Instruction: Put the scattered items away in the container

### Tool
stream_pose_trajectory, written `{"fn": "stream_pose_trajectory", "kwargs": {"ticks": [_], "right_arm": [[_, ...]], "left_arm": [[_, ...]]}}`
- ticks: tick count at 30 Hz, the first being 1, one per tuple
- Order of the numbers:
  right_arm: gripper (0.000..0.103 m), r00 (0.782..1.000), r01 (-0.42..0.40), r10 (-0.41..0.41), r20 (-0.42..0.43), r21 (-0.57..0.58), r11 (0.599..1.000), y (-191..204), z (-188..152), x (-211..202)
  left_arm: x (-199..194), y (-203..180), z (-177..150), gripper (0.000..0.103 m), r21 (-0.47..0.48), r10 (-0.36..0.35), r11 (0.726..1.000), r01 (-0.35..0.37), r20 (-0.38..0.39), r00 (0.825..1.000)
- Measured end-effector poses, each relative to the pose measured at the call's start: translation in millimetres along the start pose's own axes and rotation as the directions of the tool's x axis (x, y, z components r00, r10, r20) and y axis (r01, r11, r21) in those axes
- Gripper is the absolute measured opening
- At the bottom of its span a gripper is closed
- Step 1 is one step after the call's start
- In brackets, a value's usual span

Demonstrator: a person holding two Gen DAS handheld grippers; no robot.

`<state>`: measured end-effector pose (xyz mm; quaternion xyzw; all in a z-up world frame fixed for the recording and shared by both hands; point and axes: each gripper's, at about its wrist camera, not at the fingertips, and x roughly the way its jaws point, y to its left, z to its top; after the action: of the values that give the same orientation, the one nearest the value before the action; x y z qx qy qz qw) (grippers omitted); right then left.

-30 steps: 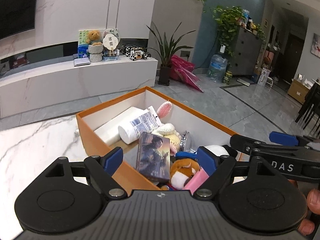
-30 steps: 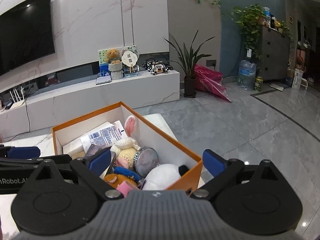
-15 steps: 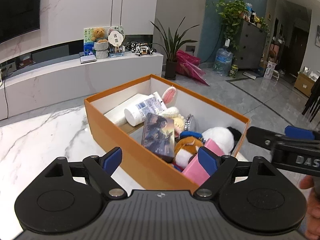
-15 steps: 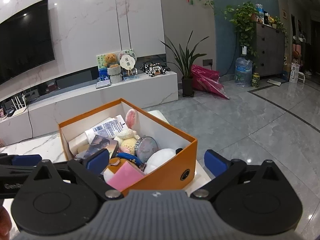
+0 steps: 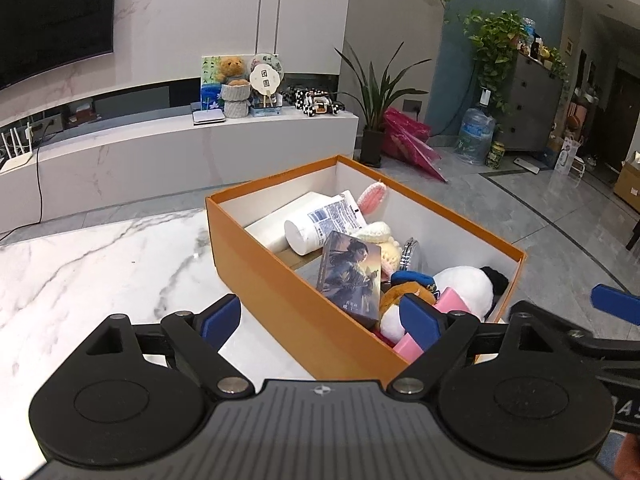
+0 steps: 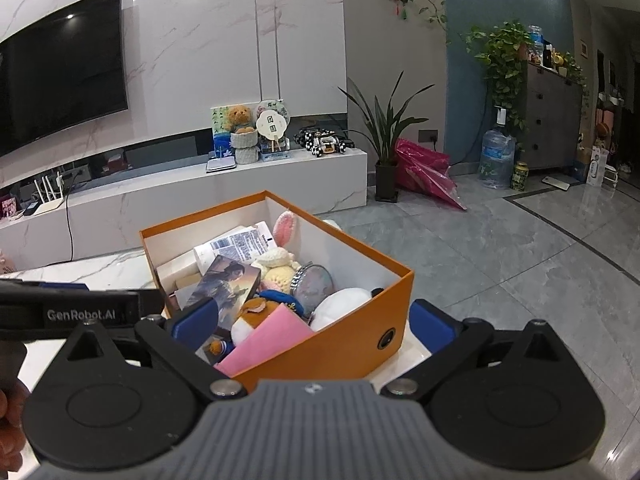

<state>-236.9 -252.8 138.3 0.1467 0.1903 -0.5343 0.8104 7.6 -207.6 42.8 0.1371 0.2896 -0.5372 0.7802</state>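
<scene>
An orange box [image 5: 280, 280] stands on a white marble table [image 5: 92, 280]. It holds a white bottle [image 5: 320, 226], a picture card box [image 5: 350, 274], plush toys, a round mirror [image 6: 314, 284] and a pink pad [image 6: 266, 340]. The box also shows in the right wrist view [image 6: 360, 332]. My left gripper [image 5: 320, 318] is open and empty, held back from the box's near long side. My right gripper [image 6: 314, 320] is open and empty, held back from the box's short end.
The right gripper's body [image 5: 580, 340] shows at the right of the left wrist view. The table edge lies just beyond the box, with grey floor [image 6: 500, 260] below. A low white TV bench [image 6: 200, 196] stands behind.
Both grippers have pulled back and up from the box. More of the box and of the table shows now. Both stay open and empty.
</scene>
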Motion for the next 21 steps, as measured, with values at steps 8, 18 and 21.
{"fn": "stream_pose_trajectory", "kwargs": {"ticks": [8, 18, 21], "right_arm": [[0.102, 1.000, -0.015, 0.015, -0.002, -0.002, 1.000, 8, 3, 0], [0.102, 1.000, -0.018, 0.018, -0.016, -0.002, 1.000, 14, 4, 1], [0.102, 1.000, -0.018, 0.018, -0.016, -0.005, 1.000, 15, 3, 0]], "left_arm": [[0, 3, 2, 0.102, -0.003, 0.020, 1.000, -0.020, 0.004, 1.000], [-2, 7, 3, 0.102, -0.008, 0.027, 1.000, -0.027, 0.009, 1.000], [-2, 8, 3, 0.102, -0.010, 0.027, 1.000, -0.027, 0.009, 1.000]]}}
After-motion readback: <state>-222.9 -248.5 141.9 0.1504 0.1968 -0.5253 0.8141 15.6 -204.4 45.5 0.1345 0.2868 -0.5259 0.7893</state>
